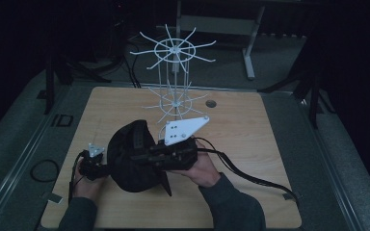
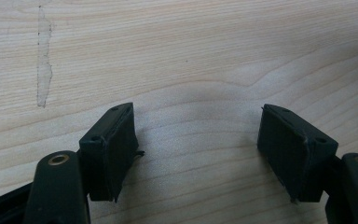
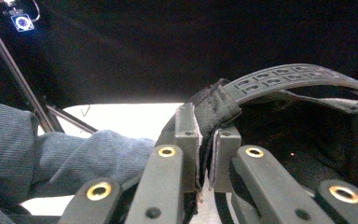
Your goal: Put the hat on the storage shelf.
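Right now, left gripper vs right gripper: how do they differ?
Left gripper stands open over bare wooden table, holding nothing; right gripper is shut on the black cap at its edge. In the high view, left sits low at the table's near-left, right is raised above the cap. Both have black jaws.

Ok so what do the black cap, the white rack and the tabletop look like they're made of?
Black cap: looks like soft matte fabric; its back strap seems moulded plastic, with a row of embossed slots. The right tool is shut on it.
White rack: thin glossy rods, probably coated wire or plastic.
Tabletop: pale wood grain, maybe laminate.
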`<state>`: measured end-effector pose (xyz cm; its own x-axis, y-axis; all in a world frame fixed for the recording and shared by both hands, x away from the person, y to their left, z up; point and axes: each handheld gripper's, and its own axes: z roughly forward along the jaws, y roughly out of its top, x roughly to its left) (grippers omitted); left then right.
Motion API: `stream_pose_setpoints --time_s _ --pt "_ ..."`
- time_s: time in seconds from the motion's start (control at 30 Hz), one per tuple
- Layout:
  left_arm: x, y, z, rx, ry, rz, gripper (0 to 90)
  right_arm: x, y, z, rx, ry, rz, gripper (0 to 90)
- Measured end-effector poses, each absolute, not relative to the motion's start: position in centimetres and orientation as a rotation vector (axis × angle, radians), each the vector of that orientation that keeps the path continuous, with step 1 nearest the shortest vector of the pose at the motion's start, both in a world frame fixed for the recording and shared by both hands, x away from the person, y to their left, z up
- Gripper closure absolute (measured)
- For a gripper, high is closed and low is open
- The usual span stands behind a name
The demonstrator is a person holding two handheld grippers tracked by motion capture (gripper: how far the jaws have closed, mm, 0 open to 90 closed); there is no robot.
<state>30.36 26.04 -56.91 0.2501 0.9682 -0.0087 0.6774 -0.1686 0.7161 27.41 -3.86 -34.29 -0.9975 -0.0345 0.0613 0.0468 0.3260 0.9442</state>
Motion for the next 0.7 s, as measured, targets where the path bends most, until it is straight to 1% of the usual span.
stream_pose_setpoints --time_s 0.33,0.7 --pt "30.4 26.0 -56.9 1.920 1.496 0.621 28.4 28.8 -3.6 -33.4 -0.011 -2.479 -1.820 84.5" --pt "30.3 26.1 -56.9 1.934 1.491 0.618 28.4 30.5 -2.9 -31.5 -0.013 -2.467 -1.862 84.5"
